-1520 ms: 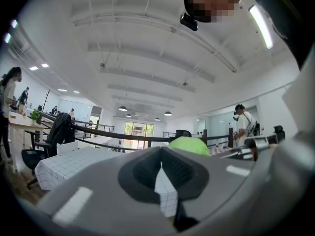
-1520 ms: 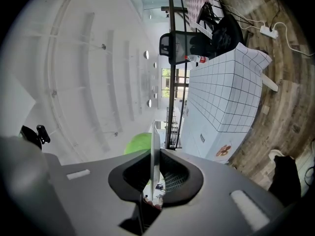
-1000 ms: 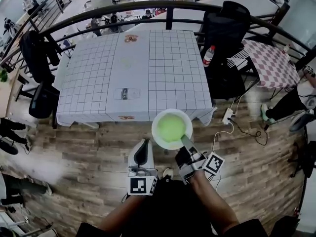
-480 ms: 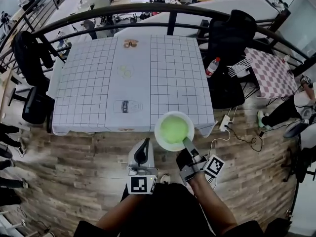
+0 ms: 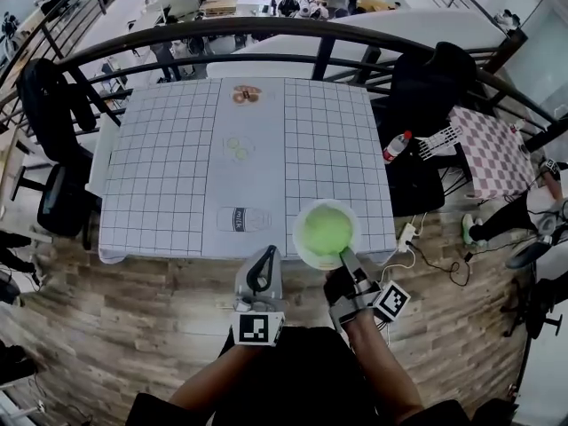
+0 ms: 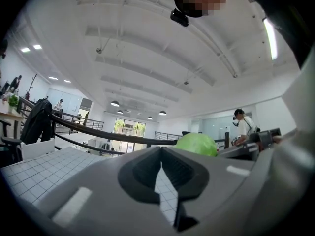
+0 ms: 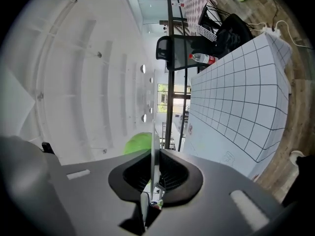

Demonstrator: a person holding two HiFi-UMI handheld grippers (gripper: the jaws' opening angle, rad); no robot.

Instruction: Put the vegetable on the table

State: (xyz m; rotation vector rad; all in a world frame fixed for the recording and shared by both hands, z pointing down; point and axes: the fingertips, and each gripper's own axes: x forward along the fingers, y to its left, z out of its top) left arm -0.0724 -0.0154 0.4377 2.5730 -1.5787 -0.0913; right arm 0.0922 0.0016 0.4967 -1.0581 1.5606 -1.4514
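- Two hand-held grippers show in the head view, low and just short of the table's near edge
- Right gripper (image 5: pixel 344 257): jaws nearly together, pinched on the thin near rim of a white bowl (image 5: pixel 302 238); in its own view the rim runs as a narrow white edge straight between the pads
- Vegetable (image 5: pixel 327 229): round, pale green, lying inside the bowl and filling most of it
- Bowl position: in the head view it overlaps the near right corner of the table (image 5: pixel 177 176); whether it rests on the cloth or hangs above it cannot be told
- Left gripper (image 5: pixel 264 269): jaws closed against each other with nothing between them, held beside the bowl on its left, apart from it
- Left gripper view: the green vegetable rises just past the closed jaws, to their right
- Table: covered by a white cloth with a dark grid, printed motifs down its middle strip
- Surroundings: a dark curved railing (image 5: pixel 266 29) behind the table, a black chair (image 5: pixel 426 78) at its far right corner, a bottle (image 5: pixel 398 146) with a red label near that chair, wooden floor (image 5: pixel 133 318) under the person
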